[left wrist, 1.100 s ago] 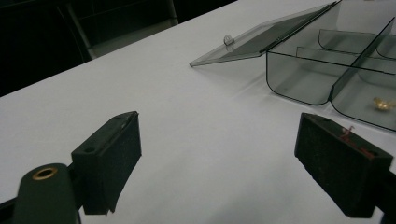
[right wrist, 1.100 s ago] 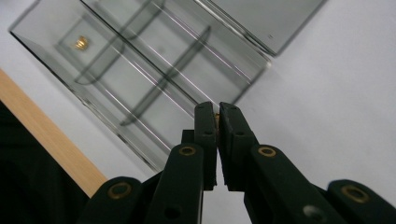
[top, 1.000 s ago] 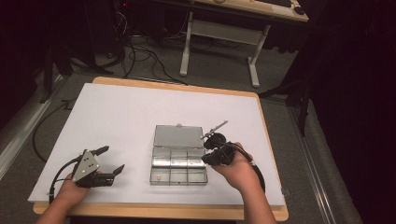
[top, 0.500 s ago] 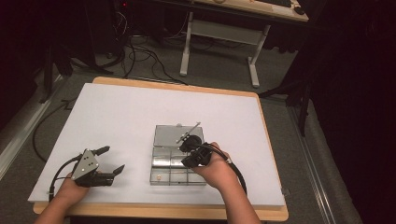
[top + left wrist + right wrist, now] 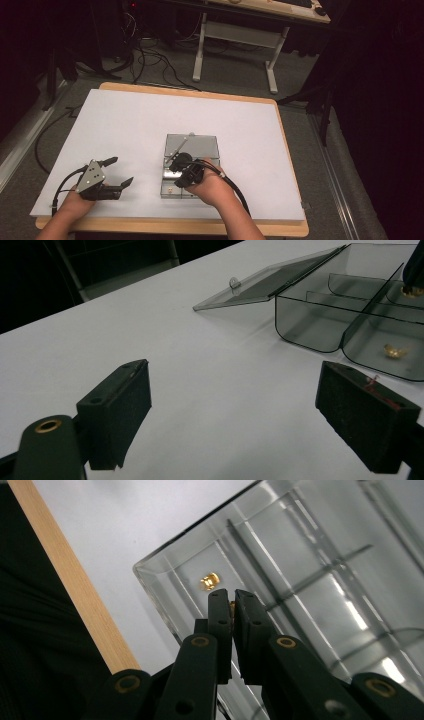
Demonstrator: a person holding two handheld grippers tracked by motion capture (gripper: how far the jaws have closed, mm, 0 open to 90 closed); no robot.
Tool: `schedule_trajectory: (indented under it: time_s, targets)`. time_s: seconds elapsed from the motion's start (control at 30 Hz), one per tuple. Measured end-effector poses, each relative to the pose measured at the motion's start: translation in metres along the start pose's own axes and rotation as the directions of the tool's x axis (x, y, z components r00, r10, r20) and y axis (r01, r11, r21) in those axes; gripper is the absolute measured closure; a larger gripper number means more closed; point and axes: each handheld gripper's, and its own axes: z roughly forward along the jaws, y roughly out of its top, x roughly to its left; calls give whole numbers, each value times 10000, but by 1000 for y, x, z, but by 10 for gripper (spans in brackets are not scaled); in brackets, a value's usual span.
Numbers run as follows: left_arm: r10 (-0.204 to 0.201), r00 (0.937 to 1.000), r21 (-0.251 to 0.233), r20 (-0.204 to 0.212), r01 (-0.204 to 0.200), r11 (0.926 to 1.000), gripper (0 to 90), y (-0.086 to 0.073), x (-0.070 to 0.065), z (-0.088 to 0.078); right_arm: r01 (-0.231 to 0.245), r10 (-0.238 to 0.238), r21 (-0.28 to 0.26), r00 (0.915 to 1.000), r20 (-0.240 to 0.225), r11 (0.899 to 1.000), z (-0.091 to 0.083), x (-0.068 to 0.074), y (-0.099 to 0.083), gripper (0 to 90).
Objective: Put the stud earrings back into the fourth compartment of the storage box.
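A white-legged desk [image 5: 235, 40] is being seen beyond the table [image 5: 150, 120] (cables [image 5: 150, 55] are lying left of its legs).

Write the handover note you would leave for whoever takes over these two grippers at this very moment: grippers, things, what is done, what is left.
Right gripper: shut on a small brass part, poised over the corner compartment of the clear box.
Left gripper: open, holding nothing, resting on the white table left of the box.
Box lid: open, lying flat.
Done: one brass piece already lies in that corner compartment.
Left: probably lower and release the held part there. Further parts I cannot tell.
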Motion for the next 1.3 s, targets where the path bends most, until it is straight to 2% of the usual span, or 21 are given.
schedule_trajectory:
  time_s: [0.37, 0.57, 0.7, 0.83, 0.93, 1.1, 1.3]
  targets:
    - [151, 9999, -12, -5, -151, 9999, 151, 0, -1, 0, 194, -189, 704, 9998, -80, 9973, 35, 3, 3, 868]
    - [221, 9997, -23, -41, -221, 9998, 151, 0, -2, 0, 183, -177, 757, 9998, -86, 9970, 37, 2, 3, 823]
    - [216, 9998, -13, -56, -216, 9998, 151, 0, -2, 0, 173, -177, 543, 9998, 62, 9984, 29, 4, 2, 799]
    - [248, 9997, 5, -76, -248, 9997, 150, 0, -3, 0, -52, 53, -140, 9999, 130, 9999, 11, 2, -3, 781]
    - [249, 9997, 36, -86, -249, 9997, 150, 0, -3, 0, -135, 149, -463, 9994, 319, 9988, -2, -2, -10, 776]
    - [268, 9996, 40, -118, -268, 9996, 150, 0, -3, 1, -758, 804, -711, 9947, 637, 9946, -17, -16, -28, 779]
    - [296, 9995, 62, -147, -295, 9995, 150, 0, -3, 1, -1558, 1658, -1058, 9817, 933, 9821, -32, -35, -56, 783]
